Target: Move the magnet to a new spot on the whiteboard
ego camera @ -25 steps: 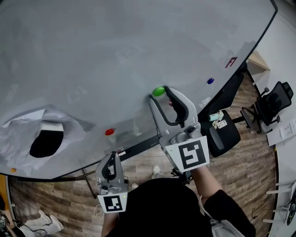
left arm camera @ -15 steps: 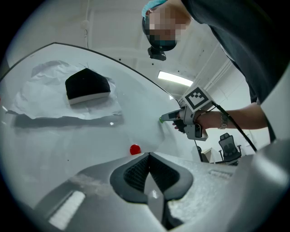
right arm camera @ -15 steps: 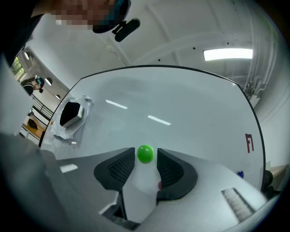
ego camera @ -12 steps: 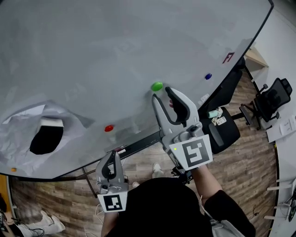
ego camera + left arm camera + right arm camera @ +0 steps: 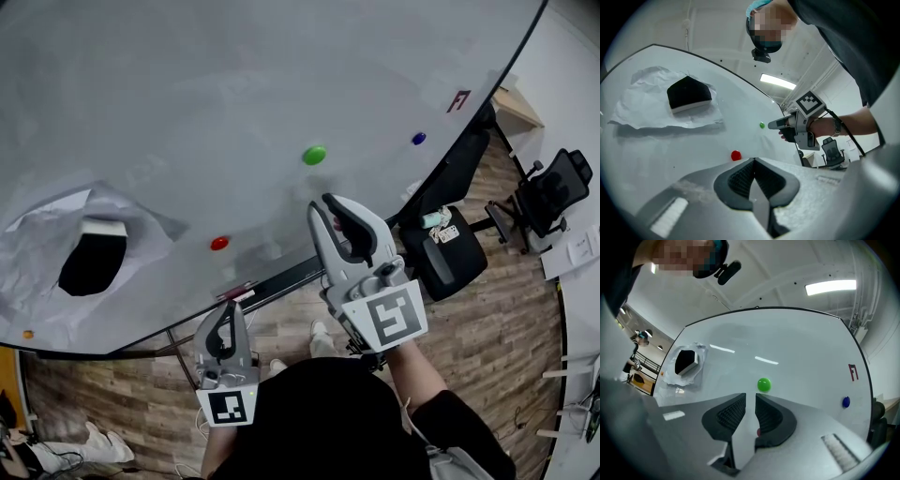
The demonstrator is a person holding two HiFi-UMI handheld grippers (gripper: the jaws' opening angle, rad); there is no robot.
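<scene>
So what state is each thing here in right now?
Green magnet: stuck on the whiteboard, untouched.
Red magnet: stuck on it.
Blue magnet: stuck on it.
Left tool: shut, empty.
Right tool: slightly open, just been closing, nothing between.
Paper: crumpled.

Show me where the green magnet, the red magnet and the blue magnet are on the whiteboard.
green magnet (image 5: pixel 314 155), head view, middle of its round cap.
red magnet (image 5: pixel 219 243), head view, middle of its cap.
blue magnet (image 5: pixel 418 138), head view, middle of its cap, near the board's right edge.
</scene>
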